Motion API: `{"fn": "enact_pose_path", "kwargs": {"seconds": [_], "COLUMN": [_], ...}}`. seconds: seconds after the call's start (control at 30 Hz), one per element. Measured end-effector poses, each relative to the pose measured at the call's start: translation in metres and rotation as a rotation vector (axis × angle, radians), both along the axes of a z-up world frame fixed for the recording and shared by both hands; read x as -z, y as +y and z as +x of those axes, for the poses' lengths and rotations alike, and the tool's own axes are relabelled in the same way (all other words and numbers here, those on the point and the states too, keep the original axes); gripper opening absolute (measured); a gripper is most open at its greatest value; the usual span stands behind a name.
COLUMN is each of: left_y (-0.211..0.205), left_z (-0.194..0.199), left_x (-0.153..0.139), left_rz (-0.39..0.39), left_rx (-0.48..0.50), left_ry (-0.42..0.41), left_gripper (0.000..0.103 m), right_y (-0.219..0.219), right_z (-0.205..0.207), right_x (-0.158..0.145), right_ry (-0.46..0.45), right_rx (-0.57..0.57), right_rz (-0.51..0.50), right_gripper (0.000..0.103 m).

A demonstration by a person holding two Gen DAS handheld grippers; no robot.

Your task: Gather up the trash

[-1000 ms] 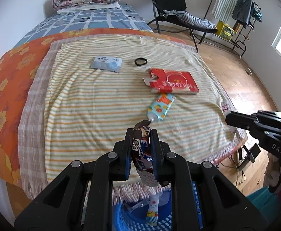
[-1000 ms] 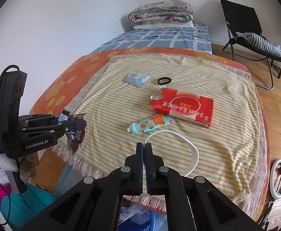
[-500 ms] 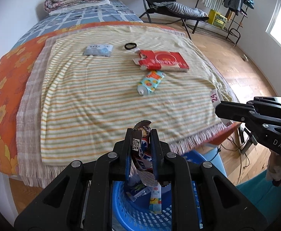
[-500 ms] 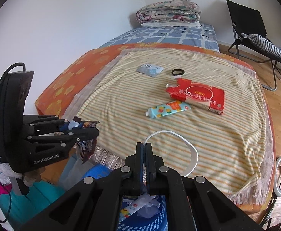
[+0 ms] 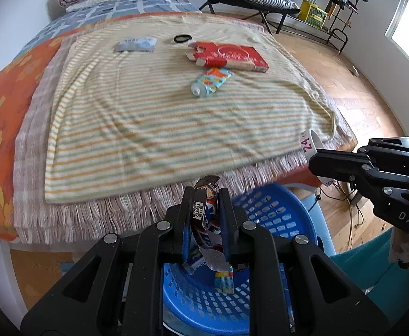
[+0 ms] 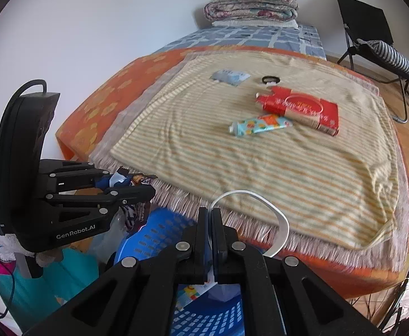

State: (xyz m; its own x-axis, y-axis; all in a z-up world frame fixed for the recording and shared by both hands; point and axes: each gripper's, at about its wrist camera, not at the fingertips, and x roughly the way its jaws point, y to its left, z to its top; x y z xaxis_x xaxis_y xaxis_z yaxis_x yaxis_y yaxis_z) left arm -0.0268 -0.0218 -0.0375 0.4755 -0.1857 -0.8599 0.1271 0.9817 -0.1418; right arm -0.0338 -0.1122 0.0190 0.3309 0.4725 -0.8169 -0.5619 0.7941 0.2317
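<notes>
Left tool (image 5: 206,218) pinching wrapper (image 5: 204,210) above blue basket (image 5: 277,212), right tool (image 6: 211,224) clamping white strip (image 6: 277,221) beside bed fringe (image 5: 92,212)

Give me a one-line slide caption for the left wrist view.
Left gripper holds a crumpled wrapper above the blue basket, with trash left on the striped blanket.

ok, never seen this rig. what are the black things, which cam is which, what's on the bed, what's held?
No robot: a person holds a handheld claw in each hand, with a fisheye camera looking along each claw's fingers. One picture is from the left claw, the other from the right claw. The left grips a crumpled wrapper above a blue basket; the right pinches a white strip. On the striped blanket lie a red box, a tube, a tissue pack and a black ring.
</notes>
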Motion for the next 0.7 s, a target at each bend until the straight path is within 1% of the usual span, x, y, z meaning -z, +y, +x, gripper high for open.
{"fn": "enact_pose_path", "kwargs": {"seconds": [0.5,0.7], "left_y": [-0.004,-0.006], "left_z": [-0.028,-0.034], "left_x": [0.033,0.042], "left_rz": [-0.002,-0.004], "left_rx": [0.009,0.013], "left_ry": [0.079,0.105], "left_gripper": [0.016,0.016], "right_y": [0.001,0.003], "right_z": [-0.024,-0.030], "right_x": [0.033,0.045], "right_ry": [0.073,0.104], "right_rx": [-0.014,-0.023], "right_rz": [-0.015,-0.020], "right_gripper": [0.000,0.002]}}
